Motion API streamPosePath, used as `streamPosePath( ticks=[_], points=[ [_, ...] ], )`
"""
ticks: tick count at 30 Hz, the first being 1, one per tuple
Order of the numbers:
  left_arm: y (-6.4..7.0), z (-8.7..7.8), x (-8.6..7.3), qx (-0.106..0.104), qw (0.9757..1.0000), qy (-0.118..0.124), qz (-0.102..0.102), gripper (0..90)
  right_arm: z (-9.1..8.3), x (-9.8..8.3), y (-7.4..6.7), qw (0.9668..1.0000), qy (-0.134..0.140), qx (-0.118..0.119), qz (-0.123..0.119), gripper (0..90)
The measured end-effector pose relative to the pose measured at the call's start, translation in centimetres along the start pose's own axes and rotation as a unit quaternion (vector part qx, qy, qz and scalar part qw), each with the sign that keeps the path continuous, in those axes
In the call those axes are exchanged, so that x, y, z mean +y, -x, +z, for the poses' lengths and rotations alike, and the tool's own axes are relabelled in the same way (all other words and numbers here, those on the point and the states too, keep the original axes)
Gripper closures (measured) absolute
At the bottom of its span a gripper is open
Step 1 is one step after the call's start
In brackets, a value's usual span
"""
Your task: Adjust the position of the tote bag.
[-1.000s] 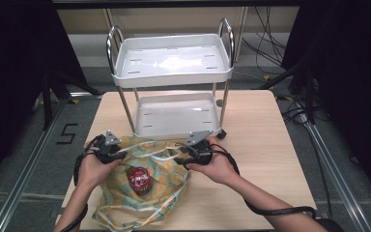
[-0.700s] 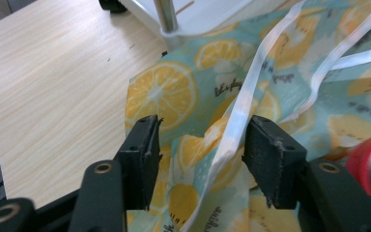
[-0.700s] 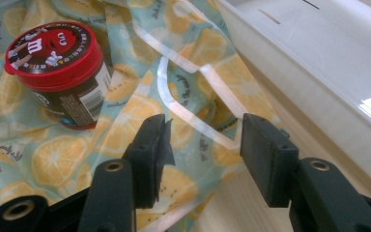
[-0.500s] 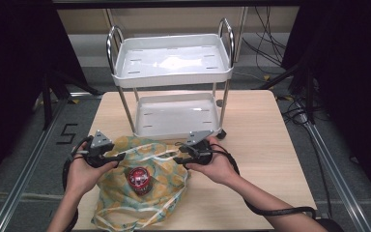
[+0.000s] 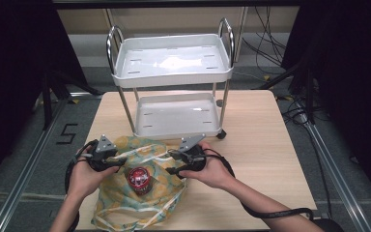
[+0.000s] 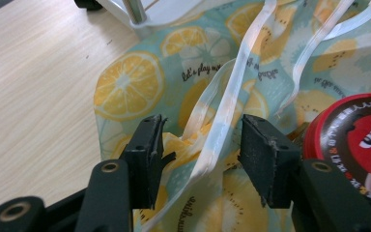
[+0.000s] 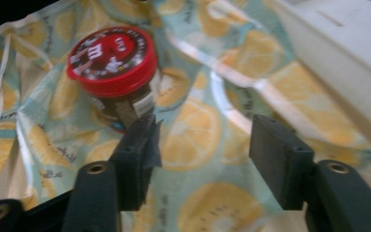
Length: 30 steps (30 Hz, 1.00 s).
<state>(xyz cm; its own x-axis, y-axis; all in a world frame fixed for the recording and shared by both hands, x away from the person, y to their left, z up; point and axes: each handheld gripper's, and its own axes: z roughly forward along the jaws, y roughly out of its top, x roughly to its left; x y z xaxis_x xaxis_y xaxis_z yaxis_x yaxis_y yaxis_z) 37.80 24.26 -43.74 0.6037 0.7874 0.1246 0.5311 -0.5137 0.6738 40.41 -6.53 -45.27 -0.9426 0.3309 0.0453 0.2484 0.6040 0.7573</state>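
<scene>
- Since a moment ago the left gripper (image 5: 117, 160) has drawn in a little toward the bag (image 5: 140, 193), and its spread jaws now straddle one pale handle strap (image 6: 222, 125); nothing is clamped yet.
- The right gripper (image 5: 174, 162) has hardly shifted. Its jaws stand apart too, over the bag's cloth, with the red-lidded jar (image 7: 113, 72) just ahead and to their left, close to the left jaw.
- I'd judge this as the two hands getting ready to pinch the bag's mouth and open it around the jar.
- The jar stands upright between the two grippers, on the lemon-print cloth.
- Count: one bag, one jar, two grippers, one two-shelf trolley (image 5: 174, 72) beyond them on the table (image 5: 261, 145).
</scene>
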Motion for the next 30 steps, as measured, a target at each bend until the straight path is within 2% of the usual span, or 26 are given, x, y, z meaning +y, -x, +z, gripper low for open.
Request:
streamPosePath(
  ticks=[2, 3, 4, 5, 6, 7, 8, 9, 10, 12, 13, 20, 22, 23, 24, 26, 27, 28, 29, 30],
  points=[
    [0.0, 0.3, -0.1, 0.000, 1.0000, -0.005, 0.001, 50.6, 0.3, 0.0, -0.2, 0.9999, -0.011, 0.005, -0.004, 40.7],
    [0.0, 0.4, -0.1, -0.003, 1.0000, -0.007, 0.005, 51.0, 0.6, 0.0, -0.5, 0.9997, -0.020, 0.009, 0.003, 40.6],
    [0.0, 0.6, -0.1, 0.002, 0.9998, -0.011, 0.014, 51.3, 0.9, 0.0, -0.5, 0.9997, -0.024, 0.009, -0.001, 41.3],
    [0.1, 0.7, -0.1, -0.007, 0.9999, -0.012, 0.009, 51.7, 1.1, -0.1, -0.6, 0.9995, -0.031, 0.007, -0.006, 43.9],
    [0.0, 0.7, 0.0, -0.007, 0.9995, -0.019, 0.023, 52.5, 1.2, 0.0, -0.8, 0.9993, -0.035, 0.010, 0.002, 49.3],
    [0.0, 0.8, 0.0, -0.004, 0.9993, -0.022, 0.030, 52.7, 1.3, 0.0, -0.9, 0.9987, -0.050, 0.010, -0.001, 53.8],
    [0.2, 0.9, 0.0, -0.012, 0.9995, -0.018, 0.024, 53.0, 1.5, 0.0, -0.9, 0.9984, -0.056, 0.008, -0.004, 57.6],
    [0.1, 0.9, 0.1, -0.008, 0.9991, -0.021, 0.037, 53.3, 1.6, 0.0, -1.0, 0.9980, -0.062, 0.012, -0.009, 64.6],
    [0.2, 0.9, 0.2, -0.008, 0.9991, -0.021, 0.035, 53.3, 1.7, 0.1, -1.0, 0.9974, -0.072, 0.007, -0.008, 70.6],
    [0.2, 1.0, 0.3, -0.010, 0.9992, -0.020, 0.033, 53.3, 1.7, 0.2, -0.8, 0.9956, -0.093, 0.012, -0.011, 83.6],
    [0.3, 1.0, 0.3, -0.016, 0.9992, -0.018, 0.031, 53.3, 1.8, 0.1, -0.5, 0.9941, -0.105, 0.014, -0.022, 88.7],
    [0.2, 1.0, 0.2, -0.011, 0.9992, -0.019, 0.033, 53.2, 1.4, 0.1, -0.1, 0.9952, -0.098, 0.003, 0.001, 90.0],
    [0.3, 1.0, 0.2, -0.015, 0.9994, -0.014, 0.028, 52.7, 1.2, 0.1, 0.1, 0.9960, -0.089, -0.003, -0.001, 90.0],
    [0.3, 1.0, 0.2, -0.018, 0.9995, -0.011, 0.023, 52.5, 1.0, 0.1, 0.0, 0.9959, -0.089, -0.008, 0.013, 90.0],
    [0.4, 1.0, 0.2, -0.020, 0.9996, -0.009, 0.020, 52.5, 0.9, 0.2, 0.3, 0.9965, -0.082, -0.012, 0.003, 90.0],
    [0.4, 0.9, 0.3, -0.019, 0.9996, -0.006, 0.018, 52.3, 0.7, 0.2, 0.4, 0.9975, -0.063, -0.025, 0.015, 90.0],
    [0.4, 0.9, 0.3, -0.012, 0.9997, -0.007, 0.021, 52.1, 0.6, 0.2, 0.7, 0.9974, -0.065, -0.031, 0.008, 90.0],
    [0.4, 0.9, 0.3, -0.019, 0.9996, -0.005, 0.018, 52.0, 0.6, 0.2, 0.6, 0.9977, -0.049, -0.038, 0.027, 90.0],
    [0.5, 0.8, 0.4, -0.014, 0.9996, -0.005, 0.023, 51.9, 0.3, 0.2, 0.8, 0.9975, -0.049, -0.041, 0.030, 90.0],
    [0.4, 0.8, 0.4, -0.011, 0.9995, -0.003, 0.028, 51.9, 0.2, 0.2, 1.2, 0.9972, -0.054, -0.049, 0.016, 90.0]
  ],
)
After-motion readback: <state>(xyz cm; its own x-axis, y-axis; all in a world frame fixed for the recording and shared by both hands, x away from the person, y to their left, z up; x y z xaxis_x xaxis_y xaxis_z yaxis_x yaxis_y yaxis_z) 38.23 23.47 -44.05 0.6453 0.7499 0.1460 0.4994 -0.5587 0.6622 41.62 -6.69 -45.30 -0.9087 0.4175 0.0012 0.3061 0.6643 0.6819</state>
